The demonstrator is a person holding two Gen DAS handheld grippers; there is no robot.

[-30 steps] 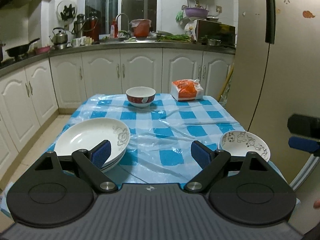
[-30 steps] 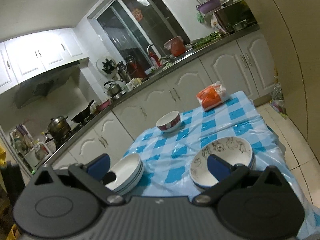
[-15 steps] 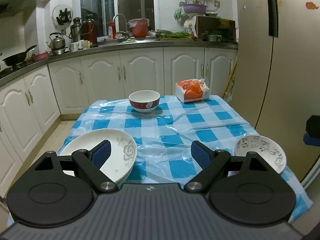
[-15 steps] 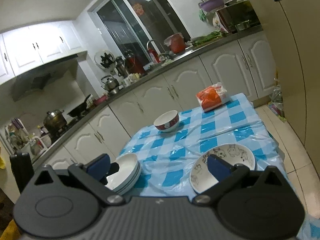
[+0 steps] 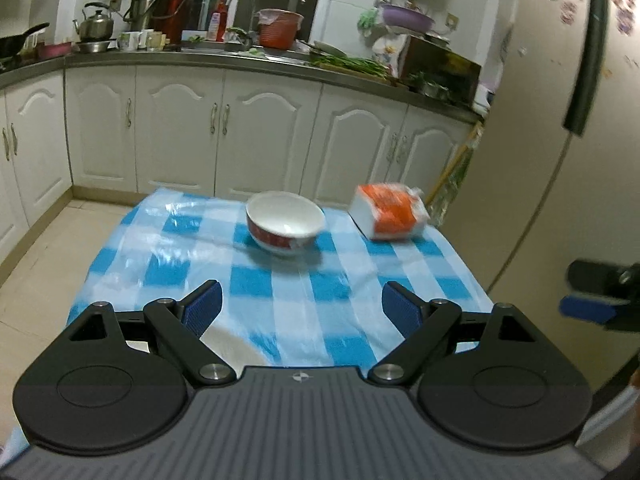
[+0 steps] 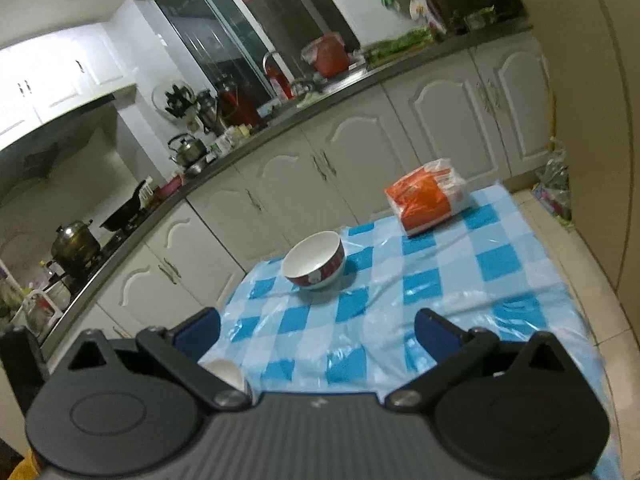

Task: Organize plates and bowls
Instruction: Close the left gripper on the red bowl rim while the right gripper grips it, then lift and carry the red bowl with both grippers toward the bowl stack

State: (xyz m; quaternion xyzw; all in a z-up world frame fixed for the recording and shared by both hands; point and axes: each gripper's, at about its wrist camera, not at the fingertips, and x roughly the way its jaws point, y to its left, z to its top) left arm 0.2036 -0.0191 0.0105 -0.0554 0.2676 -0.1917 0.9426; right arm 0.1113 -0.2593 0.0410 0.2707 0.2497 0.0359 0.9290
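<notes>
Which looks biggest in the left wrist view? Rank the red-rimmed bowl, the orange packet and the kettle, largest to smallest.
1. Red-rimmed bowl and orange packet: they take up similar room on the table, so I won't split them.
2. Kettle: it looks smallest, but it stands far back on the counter, so its true size is unsure.

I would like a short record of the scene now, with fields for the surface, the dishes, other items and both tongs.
surface: table with blue and white checked cloth
bowl: red-patterned bowl, upright, empty, toward the far side
packet: orange and white packet, at the far right corner, apart from the bowl
white dish: partly hidden white dish at the near left edge
left tongs: open, holding nothing
right tongs: open, holding nothing
</notes>
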